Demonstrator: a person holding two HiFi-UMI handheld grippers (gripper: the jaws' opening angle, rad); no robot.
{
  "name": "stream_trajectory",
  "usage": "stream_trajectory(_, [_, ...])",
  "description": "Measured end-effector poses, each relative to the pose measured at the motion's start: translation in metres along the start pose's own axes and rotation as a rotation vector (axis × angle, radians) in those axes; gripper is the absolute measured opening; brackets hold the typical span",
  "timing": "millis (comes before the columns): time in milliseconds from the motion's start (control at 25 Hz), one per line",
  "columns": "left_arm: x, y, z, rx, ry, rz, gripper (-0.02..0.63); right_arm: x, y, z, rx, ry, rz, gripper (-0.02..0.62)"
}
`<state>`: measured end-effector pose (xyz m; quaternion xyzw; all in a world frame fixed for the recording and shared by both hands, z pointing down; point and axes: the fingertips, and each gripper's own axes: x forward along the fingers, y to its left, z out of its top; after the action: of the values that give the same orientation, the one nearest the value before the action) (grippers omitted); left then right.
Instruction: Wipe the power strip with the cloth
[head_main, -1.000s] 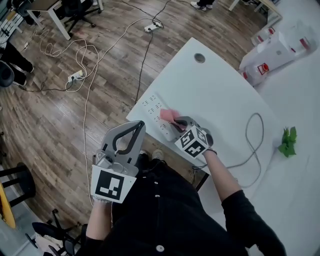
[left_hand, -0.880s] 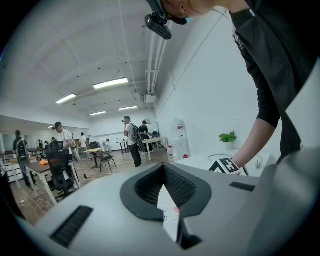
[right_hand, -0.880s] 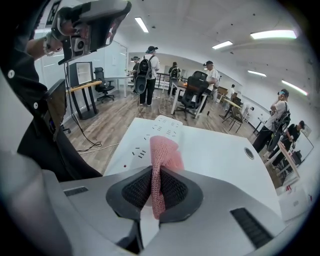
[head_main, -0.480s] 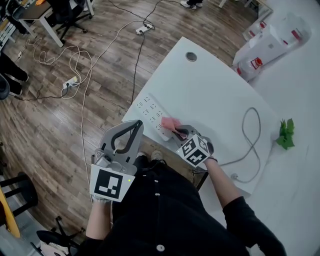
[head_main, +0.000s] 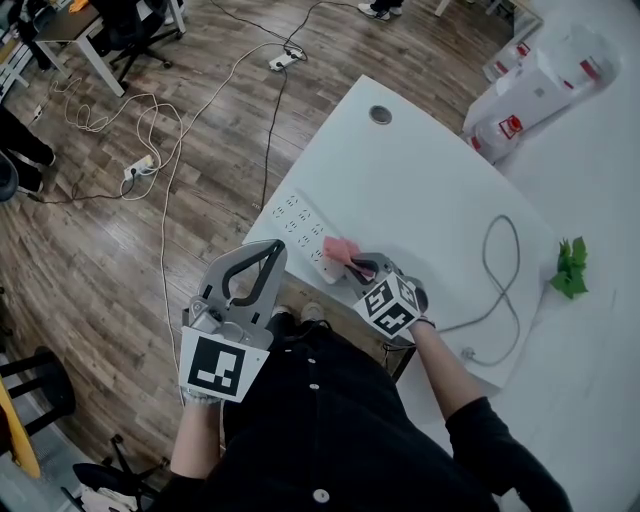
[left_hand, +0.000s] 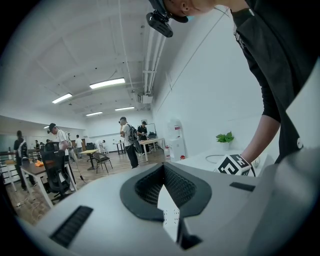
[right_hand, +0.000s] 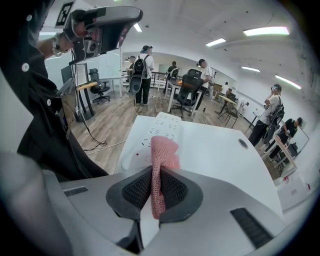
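Observation:
A white power strip (head_main: 298, 222) lies along the left edge of the white table (head_main: 420, 190). The pink cloth (head_main: 340, 248) rests on the strip's near end, and my right gripper (head_main: 357, 264) is shut on it. In the right gripper view the cloth (right_hand: 163, 155) stands pinched between the dark pads of my right gripper (right_hand: 156, 192) and droops onto the power strip (right_hand: 162, 125). My left gripper (head_main: 262, 262) hangs off the table's left side over the floor, shut and empty. In its own view my left gripper (left_hand: 167, 202) points away from the strip.
A grey cable (head_main: 500, 270) loops across the table to the right of my right hand. A green plant (head_main: 570, 268) and white packages (head_main: 535, 85) sit further right. A cable grommet (head_main: 380, 114) is at the far edge. Floor cables (head_main: 150, 120) lie to the left.
My right gripper has slid the cloth a little along the strip toward its near end. The left gripper has stayed where it was.

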<state>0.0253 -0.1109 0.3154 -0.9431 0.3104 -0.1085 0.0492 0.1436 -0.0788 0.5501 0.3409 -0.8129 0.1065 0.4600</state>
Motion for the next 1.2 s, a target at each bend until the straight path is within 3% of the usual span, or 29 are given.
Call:
stream_trajectory(560, [-0.014, 0.015, -0.001, -0.007, 0.006, 0.064, 0.011, -0.018, -0.043, 0.076, -0.083, -0.13, -0.088, 0.057])
stream_trajectory(1200, [-0.06, 0.04, -0.022, -0.042, 0.066, 0.246, 0.011, 0.044, -0.041, 0.156, -0.243, -0.197, -0.037, 0.057])
